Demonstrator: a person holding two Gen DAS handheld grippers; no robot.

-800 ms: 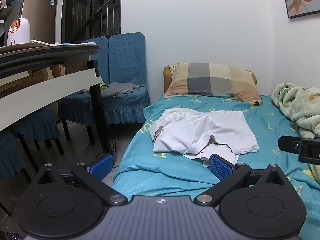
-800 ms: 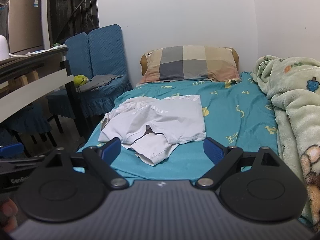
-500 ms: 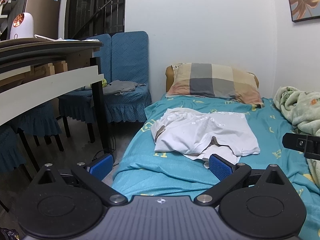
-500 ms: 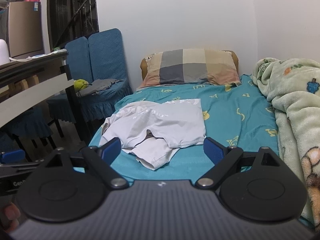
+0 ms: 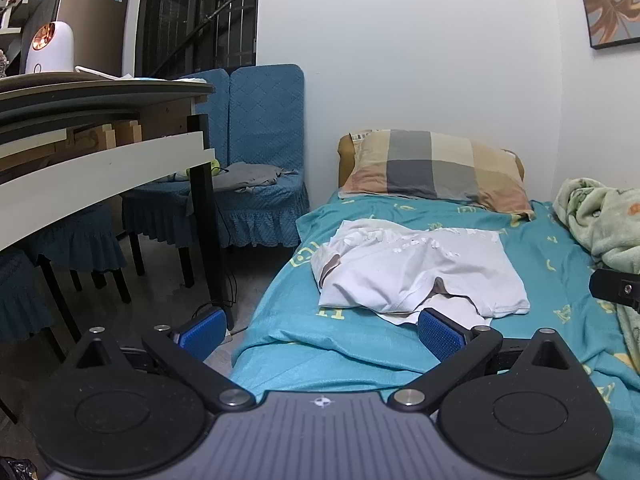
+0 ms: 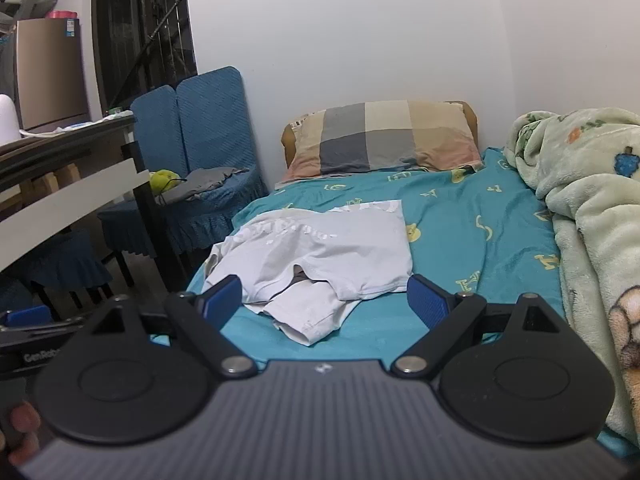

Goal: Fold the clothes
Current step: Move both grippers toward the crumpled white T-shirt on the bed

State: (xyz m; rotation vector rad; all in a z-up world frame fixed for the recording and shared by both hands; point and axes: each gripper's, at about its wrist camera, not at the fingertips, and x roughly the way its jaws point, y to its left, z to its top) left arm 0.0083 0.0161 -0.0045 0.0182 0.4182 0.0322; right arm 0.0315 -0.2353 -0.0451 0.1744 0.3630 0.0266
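A rumpled white garment (image 5: 420, 268) lies on the bed (image 5: 360, 344), spread over the teal sheet toward the near left side, with one loose flap (image 6: 312, 312) hanging out from under its front edge toward the foot of the bed. It is unfolded, creased, and bunched at its left corner.

The left hand-held gripper (image 5: 320, 330) hovers short of the bed's near edge, its blue pads (image 5: 440, 334) spread wide with nothing between them; its right pad sits just in front of the garment's front edge, though I cannot tell whether it touches the cloth. The right hand-held gripper (image 6: 324, 300) hangs low over the foot of the bed, jaws likewise wide apart and empty, the garment's flap framed between its pads (image 6: 426, 300).

A checked pillow (image 5: 436, 172) rests at the head of the bed against the wall. A pale green fleece blanket (image 6: 584, 220) is heaped along the right side. Left of the bed stand blue-covered chairs (image 5: 256, 160), one with grey cloth on its seat, and beside them a counter (image 5: 100, 164) with a white appliance (image 5: 50, 50) on top.
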